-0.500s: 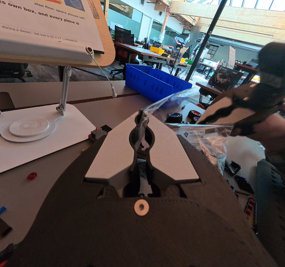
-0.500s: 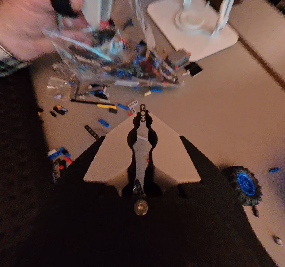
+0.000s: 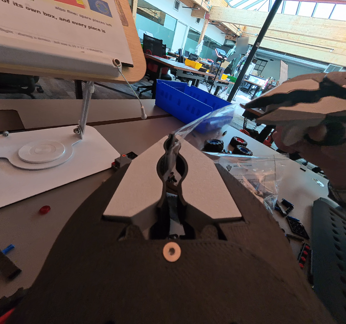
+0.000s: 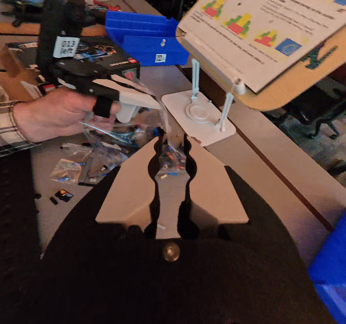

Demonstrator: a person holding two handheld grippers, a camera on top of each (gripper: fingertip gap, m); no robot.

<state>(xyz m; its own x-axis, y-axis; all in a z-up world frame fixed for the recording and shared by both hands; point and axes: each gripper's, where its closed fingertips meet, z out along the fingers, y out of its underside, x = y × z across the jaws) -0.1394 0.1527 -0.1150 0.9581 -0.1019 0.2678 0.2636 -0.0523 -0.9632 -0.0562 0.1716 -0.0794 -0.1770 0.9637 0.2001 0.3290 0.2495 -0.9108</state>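
Observation:
My left gripper (image 3: 171,140) is shut on the edge of a clear plastic bag (image 3: 252,170) and holds it above the grey table. The bag holds small blue, black and red building pieces. In the right wrist view the left gripper (image 4: 159,107) is in a hand at the left, and the bag (image 4: 116,137) hangs below it. My right gripper (image 4: 172,138) is open, and a strip of the bag's film hangs between its fingertips. In the left wrist view the right gripper (image 3: 243,109) is at the far right, at the bag's stretched upper corner.
A white stand base (image 3: 46,155) carries a tilted board with a printed sheet (image 3: 56,24) at the left. A blue bin (image 3: 183,101) stands behind. Black wheels (image 3: 214,144), loose pieces (image 3: 297,227) and small bags (image 4: 65,170) lie on the table. A black box (image 4: 104,56) lies further back. My hands' fingertips stand some 10 cm from each other.
My right gripper has opened and swung up from the table to the bag; the small black piece at its tips is gone. My left gripper still holds the bag, now stretched to the right.

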